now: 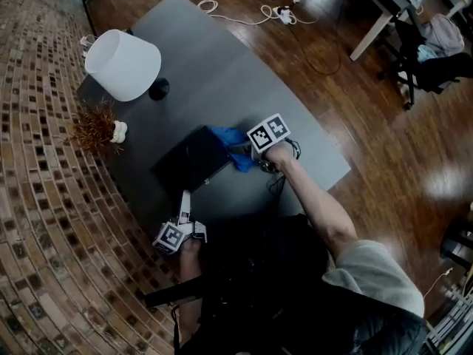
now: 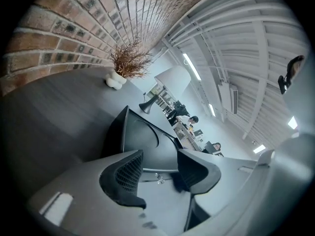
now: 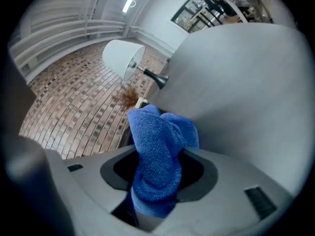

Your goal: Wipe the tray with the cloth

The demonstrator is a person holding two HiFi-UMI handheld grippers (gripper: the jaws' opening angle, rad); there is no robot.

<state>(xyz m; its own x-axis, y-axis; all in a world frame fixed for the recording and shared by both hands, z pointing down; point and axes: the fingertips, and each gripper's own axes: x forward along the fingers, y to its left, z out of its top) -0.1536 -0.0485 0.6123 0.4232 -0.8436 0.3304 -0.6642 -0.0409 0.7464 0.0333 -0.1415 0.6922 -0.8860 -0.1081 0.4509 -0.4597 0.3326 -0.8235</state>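
Overhead, the head view showed a black tray (image 1: pixel 188 157) lying on a dark grey table (image 1: pixel 222 72), with a blue cloth (image 1: pixel 230 140) bunched at the tray's edge beside the right gripper (image 1: pixel 247 156). Only the right gripper view showed the grip itself: both jaws pressed on a thick fold of the cloth, which filled the gap between them and hid the tray. The left gripper (image 1: pixel 185 197) met the tray's near corner. Its own view, rolled onto its side, showed the jaws set narrowly apart with the tray's rim clamped between them and the dark inner face of the tray beyond. Past the tray stood a lamp with a white shade (image 1: pixel 124 63) and a dried plant (image 1: pixel 94 126) in a small white vase (image 1: pixel 118 132), both near the brick wall (image 1: pixel 37 161). Only the left gripper view showed people seated at distant desks (image 2: pixel 189 122). A white cable (image 1: pixel 244 17) lay on the wooden floor beyond the table.
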